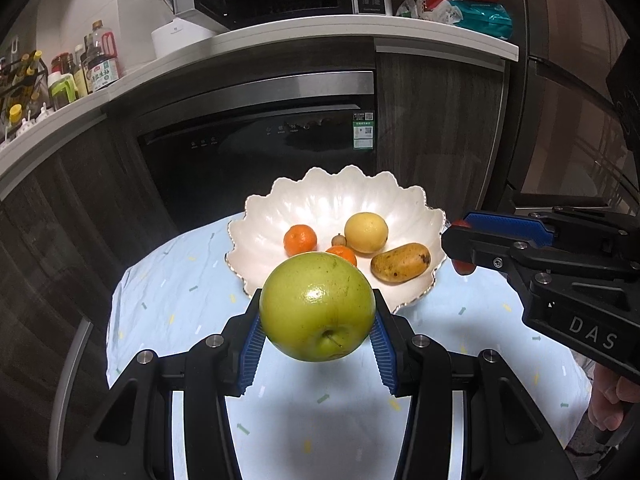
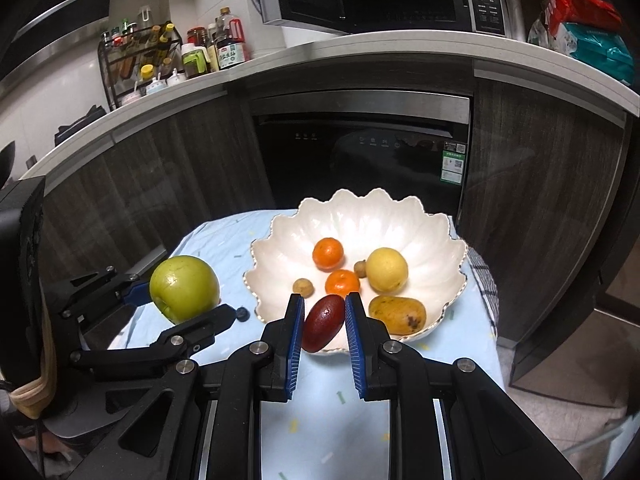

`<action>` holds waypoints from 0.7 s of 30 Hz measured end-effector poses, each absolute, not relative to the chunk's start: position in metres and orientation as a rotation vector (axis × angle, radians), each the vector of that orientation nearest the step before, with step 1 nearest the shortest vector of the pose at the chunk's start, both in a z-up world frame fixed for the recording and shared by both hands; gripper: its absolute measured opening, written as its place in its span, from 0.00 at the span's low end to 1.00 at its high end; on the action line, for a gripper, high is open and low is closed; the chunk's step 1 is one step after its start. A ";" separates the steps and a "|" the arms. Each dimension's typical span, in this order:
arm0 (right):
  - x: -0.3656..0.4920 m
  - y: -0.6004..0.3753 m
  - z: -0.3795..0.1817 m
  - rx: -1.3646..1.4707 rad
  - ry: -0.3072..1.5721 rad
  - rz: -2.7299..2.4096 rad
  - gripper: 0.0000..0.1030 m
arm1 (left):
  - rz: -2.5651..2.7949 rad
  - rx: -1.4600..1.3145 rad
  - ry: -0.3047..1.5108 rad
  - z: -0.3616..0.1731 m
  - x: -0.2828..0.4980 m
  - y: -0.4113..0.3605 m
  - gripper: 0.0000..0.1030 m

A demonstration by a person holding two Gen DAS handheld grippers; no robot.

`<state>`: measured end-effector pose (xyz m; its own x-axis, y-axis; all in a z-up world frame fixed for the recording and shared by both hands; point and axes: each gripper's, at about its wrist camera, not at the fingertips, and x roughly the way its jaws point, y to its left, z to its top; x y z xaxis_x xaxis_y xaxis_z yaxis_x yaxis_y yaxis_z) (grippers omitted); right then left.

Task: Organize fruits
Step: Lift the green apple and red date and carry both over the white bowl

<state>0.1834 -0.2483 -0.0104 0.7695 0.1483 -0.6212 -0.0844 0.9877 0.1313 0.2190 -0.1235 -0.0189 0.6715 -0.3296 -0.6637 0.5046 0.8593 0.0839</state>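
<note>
White scalloped bowl (image 2: 440, 236) lies just ahead of us: our right gripper (image 2: 320, 322) clamps a dark red fruit (image 2: 322, 322) at its near rim, our left gripper (image 1: 318, 320) grips a green apple (image 1: 318, 306) left of the bowl.

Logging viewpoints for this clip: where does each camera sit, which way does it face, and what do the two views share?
Left wrist: on the left gripper, facing forward and down past its green apple to the white bowl; right gripper and a hand show.
Right wrist: on the right gripper, facing the same bowl past its dark red fruit; left gripper at left.
Shared: bowl, mango, apple, dishwasher.
</note>
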 end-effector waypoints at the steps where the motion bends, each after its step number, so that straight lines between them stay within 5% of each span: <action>1: 0.186 -0.250 -0.011 0.100 0.681 0.123 0.22 | -0.477 0.271 0.690 -0.019 0.222 -0.125 0.46; 21: 0.239 -0.269 -0.033 0.129 0.722 0.115 0.22 | -0.467 0.255 0.731 -0.036 0.279 -0.138 0.46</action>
